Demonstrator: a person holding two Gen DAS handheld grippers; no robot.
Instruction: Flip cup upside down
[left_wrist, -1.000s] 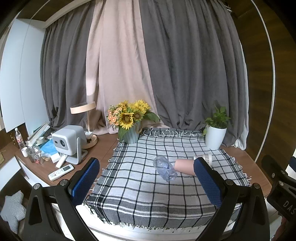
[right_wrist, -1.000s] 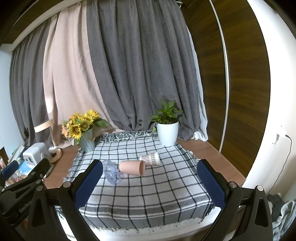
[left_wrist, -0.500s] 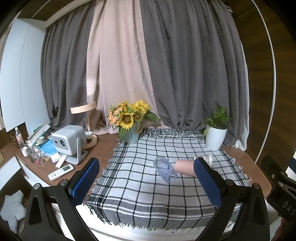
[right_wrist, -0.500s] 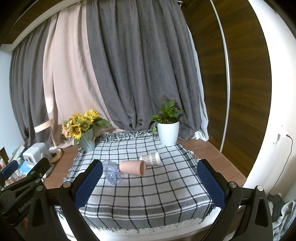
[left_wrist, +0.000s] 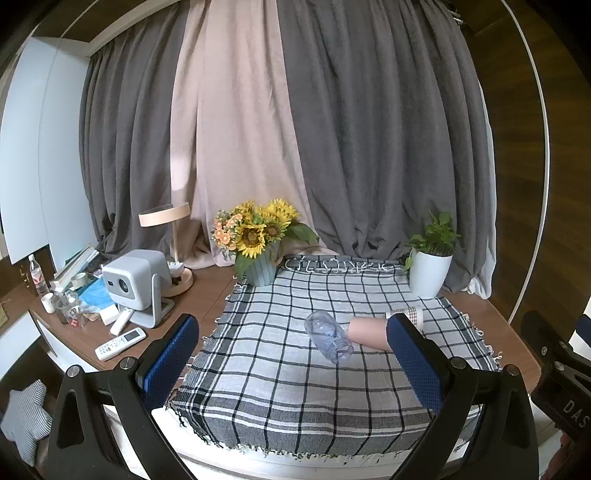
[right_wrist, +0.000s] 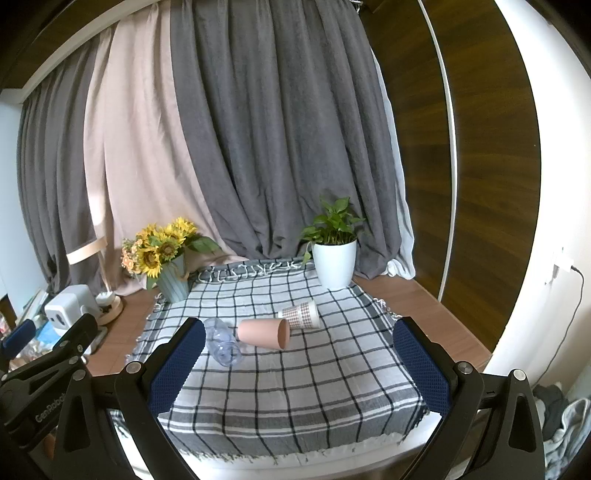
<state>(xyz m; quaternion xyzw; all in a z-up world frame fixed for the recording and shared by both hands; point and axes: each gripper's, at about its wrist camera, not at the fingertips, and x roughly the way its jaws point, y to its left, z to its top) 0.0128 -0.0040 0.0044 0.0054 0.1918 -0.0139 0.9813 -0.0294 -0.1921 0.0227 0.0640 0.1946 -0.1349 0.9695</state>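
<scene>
- The left tool (left_wrist: 293, 363) hangs at the near edge of the bench (left_wrist: 476, 306) with its blue-padded fingers (left_wrist: 170, 356) spread wide and nothing between them; its position matches the frames from a second ago.
- The right tool (right_wrist: 299, 365) is likewise wide open and empty, held at the near edge, and shows no shift from the earlier frames.
- Three cups lie on their sides in a row on the checked cloth (right_wrist: 295, 391), none of them moved since before.
- The clear plastic cup (right_wrist: 222, 341) lies at the left end of the row, its mouth turned toward the camera.
- The pink cup (right_wrist: 263, 333) lies in the middle, its open mouth facing right, its base just beside the clear cup.
- The patterned paper cup (right_wrist: 301, 314) lies behind and to the right of the pink one, close to its rim; whether they touch I cannot tell.
- In the left wrist view the clear plastic cup (left_wrist: 328, 336) and the pink cup (left_wrist: 367, 334) show between the fingers, the pink one partly hidden behind the right finger.
- At the far edge of the cloth stand a vase of sunflowers (right_wrist: 162, 254) on the left and a potted plant (right_wrist: 334, 254) on the right.
- A white projector (left_wrist: 135, 282) and a remote control (left_wrist: 120, 339) sit on the bare wood left of the cloth.
</scene>
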